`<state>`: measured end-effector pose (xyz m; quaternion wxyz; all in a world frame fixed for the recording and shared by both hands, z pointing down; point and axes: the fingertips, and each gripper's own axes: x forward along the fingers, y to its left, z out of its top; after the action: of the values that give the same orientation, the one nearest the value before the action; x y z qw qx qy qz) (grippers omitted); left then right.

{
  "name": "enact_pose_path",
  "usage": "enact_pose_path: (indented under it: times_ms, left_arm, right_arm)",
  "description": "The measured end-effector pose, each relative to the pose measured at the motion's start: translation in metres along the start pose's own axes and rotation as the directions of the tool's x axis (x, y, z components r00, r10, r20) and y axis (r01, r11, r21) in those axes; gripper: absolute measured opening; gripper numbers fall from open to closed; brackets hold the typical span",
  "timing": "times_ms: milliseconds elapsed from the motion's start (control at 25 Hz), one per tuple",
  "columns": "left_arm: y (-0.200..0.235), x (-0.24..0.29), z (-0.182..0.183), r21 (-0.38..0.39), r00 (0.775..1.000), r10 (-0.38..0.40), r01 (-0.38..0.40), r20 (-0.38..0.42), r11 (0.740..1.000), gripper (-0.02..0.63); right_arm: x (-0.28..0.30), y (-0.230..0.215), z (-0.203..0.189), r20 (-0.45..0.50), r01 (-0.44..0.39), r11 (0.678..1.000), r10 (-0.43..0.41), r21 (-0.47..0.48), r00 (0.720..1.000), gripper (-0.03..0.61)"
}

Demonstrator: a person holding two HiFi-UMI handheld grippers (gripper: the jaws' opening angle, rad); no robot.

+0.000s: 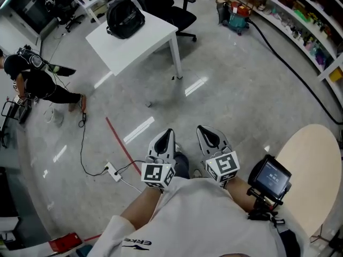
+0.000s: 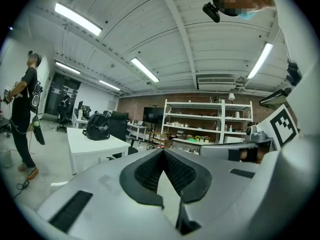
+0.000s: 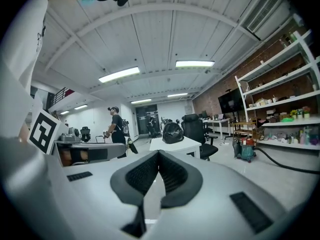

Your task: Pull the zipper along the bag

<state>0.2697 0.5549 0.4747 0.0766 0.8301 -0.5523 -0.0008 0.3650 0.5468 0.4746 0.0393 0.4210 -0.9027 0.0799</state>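
Note:
A black backpack (image 1: 125,18) stands on a white table (image 1: 150,36) at the far side of the room. It also shows small in the left gripper view as the backpack (image 2: 97,127) and in the right gripper view as the backpack (image 3: 173,132). My left gripper (image 1: 169,133) and right gripper (image 1: 201,129) hang side by side in front of my body, well short of the table. Both point level at the room, jaws shut with nothing between them. In their own views the left gripper (image 2: 163,151) and right gripper (image 3: 158,152) have their tips touching.
A black office chair (image 1: 174,9) stands behind the table. A person (image 1: 37,82) crouches at the left by cables and a power strip (image 1: 113,171) on the floor. Shelving (image 1: 305,31) lines the right wall, with a vacuum (image 1: 238,15) and hose. A round beige tabletop (image 1: 311,175) sits at my right.

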Motion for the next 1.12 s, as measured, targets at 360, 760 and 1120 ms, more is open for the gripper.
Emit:
enact_pose_path:
  times_ms: [360, 760, 1120]
  left_arm:
    - [0.069, 0.075, 0.009, -0.029, 0.999, 0.013, -0.012, 0.029, 0.999, 0.003]
    - [0.172, 0.144, 0.048, -0.043, 0.998, 0.018, -0.015, 0.058, 0.999, 0.002]
    - [0.241, 0.178, 0.057, -0.054, 0.994, 0.107, -0.106, 0.016, 0.993, 0.003]
  right_arm:
    - [0.087, -0.032, 0.012, -0.011, 0.016, 0.999, -0.016, -0.039, 1.000, 0.003]
    - [0.212, -0.044, 0.060, 0.007, 0.005, 0.996, -0.004, -0.092, 1.000, 0.004]
    - [0.287, -0.047, 0.068, -0.040, -0.039, 0.994, 0.035, -0.103, 0.999, 0.003]
